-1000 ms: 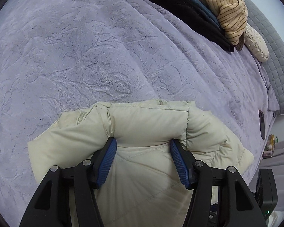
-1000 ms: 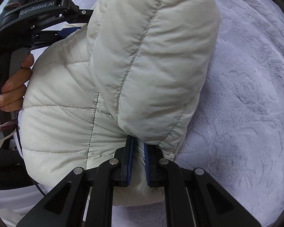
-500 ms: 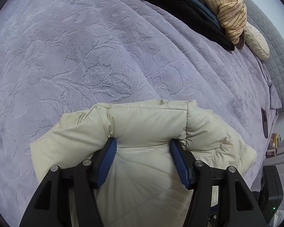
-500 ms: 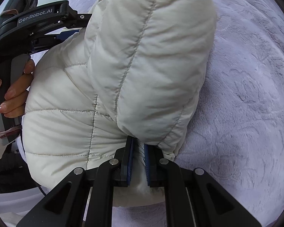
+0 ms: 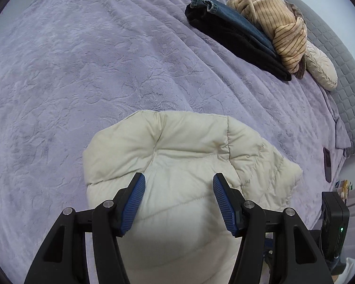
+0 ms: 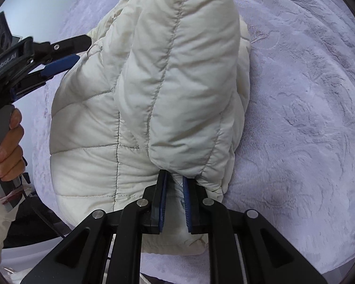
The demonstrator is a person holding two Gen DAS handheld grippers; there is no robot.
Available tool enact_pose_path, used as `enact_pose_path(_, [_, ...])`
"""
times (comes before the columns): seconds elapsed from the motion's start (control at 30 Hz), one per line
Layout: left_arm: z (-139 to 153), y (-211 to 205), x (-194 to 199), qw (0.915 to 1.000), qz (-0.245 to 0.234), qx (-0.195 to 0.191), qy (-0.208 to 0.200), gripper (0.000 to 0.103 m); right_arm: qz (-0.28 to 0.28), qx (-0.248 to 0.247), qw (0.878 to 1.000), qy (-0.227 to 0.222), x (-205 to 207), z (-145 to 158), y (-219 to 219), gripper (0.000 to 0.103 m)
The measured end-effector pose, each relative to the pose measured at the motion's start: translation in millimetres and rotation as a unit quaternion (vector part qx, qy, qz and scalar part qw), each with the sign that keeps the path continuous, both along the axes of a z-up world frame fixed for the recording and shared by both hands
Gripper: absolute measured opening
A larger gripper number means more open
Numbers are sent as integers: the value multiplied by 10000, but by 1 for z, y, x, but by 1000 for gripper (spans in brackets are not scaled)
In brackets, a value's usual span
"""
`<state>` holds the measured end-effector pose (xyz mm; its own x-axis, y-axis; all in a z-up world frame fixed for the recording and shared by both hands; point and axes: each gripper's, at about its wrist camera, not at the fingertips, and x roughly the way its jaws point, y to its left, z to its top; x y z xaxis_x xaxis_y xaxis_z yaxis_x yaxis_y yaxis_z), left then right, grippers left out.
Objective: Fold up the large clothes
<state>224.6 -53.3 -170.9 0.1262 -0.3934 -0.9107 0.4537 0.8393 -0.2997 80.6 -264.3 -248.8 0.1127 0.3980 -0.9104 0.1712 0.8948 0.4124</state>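
The cream quilted puffer jacket (image 6: pixel 172 90) is seen bundled into a thick, puffy fold on the lilac embossed plush bedspread (image 5: pixel 106 66), filling the lower centre of both views. The left gripper (image 5: pixel 178 201) is held with its blue-padded fingers spread above the jacket, nothing pinched. The right gripper (image 6: pixel 174 187) has just been opening; a narrow gap shows between its pads, with the fold's edge at their tips. A stack of folded clothes (image 5: pixel 243 30) lies upper right.
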Motion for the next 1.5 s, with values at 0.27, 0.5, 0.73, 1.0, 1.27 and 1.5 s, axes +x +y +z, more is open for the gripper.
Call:
enact_pose_path(0.27, [15,35,-34,9992,339,192,20,61,-20,36,10000,3,3,19,-17,17])
enact_pose_path(0.5, [23,58,-59,9987,460,213,55,61,22,-13,9999,-137,-3,44,-21,22])
enact_pose_path(0.73, [26,68,-71,9984,500,234,138,61,-23,-87,9994,-329,-3,70,-31,24])
enact_pose_path(1.0, [36,73,-80,9975,562,397,171,61,-70,-252,9990,-359,-6,92,-29,30])
enact_pose_path(1.27, [60,81,-91,9947,778,671,61,62,-138,-564,9971,-495,-8,116,-15,57])
enact_pose_path(1.5, [83,85,-98,9917,914,898,-73,87,-116,-781,9951,-593,-9,138,-6,75])
